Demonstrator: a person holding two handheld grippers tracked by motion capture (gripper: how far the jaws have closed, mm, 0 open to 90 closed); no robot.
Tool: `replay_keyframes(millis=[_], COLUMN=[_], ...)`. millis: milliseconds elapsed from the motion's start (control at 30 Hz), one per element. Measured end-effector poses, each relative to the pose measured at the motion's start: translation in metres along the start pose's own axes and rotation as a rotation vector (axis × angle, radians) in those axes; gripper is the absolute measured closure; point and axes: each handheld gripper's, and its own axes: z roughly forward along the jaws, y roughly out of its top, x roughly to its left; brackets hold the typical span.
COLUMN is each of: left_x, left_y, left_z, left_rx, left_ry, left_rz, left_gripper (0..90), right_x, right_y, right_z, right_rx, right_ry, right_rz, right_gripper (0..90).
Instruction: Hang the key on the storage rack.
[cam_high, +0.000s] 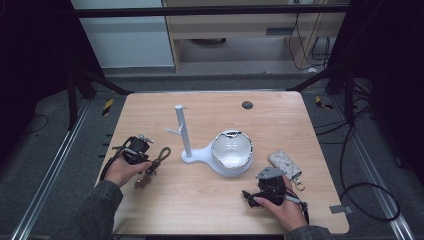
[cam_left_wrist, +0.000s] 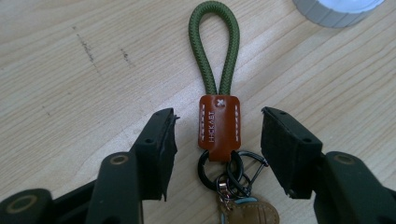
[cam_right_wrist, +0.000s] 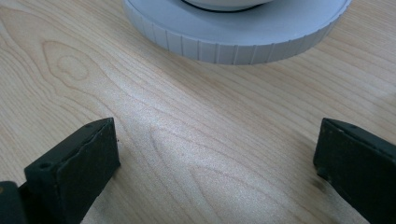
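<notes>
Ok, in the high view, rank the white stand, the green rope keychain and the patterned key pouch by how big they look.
1. white stand, clearly largest.
2. and 3. green rope keychain and patterned key pouch look about alike; the keychain is partly hidden by the left hand-held gripper, so no ranking.

Two key holders are lying around the white stand (cam_high: 216, 159): one green cord keychain (cam_high: 154, 164) to its left and one patterned key pouch (cam_high: 285, 164) to its right. One white stand is sitting mid-table, carrying one post and one bowl. Two grippers are flanking it, left gripper (cam_high: 141, 156) and right gripper (cam_high: 252, 196).
</notes>
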Motion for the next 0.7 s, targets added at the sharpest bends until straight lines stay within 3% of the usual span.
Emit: replay_keyframes(millis=[400,700], left_x=[-0.002,-0.002], left_y=[0.005,0.006], left_z=[0.012,0.016], left_rx=[0.047,0.054], left_ry=[-0.002,0.001], left_rz=[0.021,0.019], left_gripper=[54.1,57.3], right_x=[0.000,0.000], right_y=[0.000,0.000], right_z=[0.000,-0.001], right_rx=[0.002,0.002], right_ry=[0.000,0.001], right_rz=[-0.001,-0.001], right_gripper=[0.3,0.2])
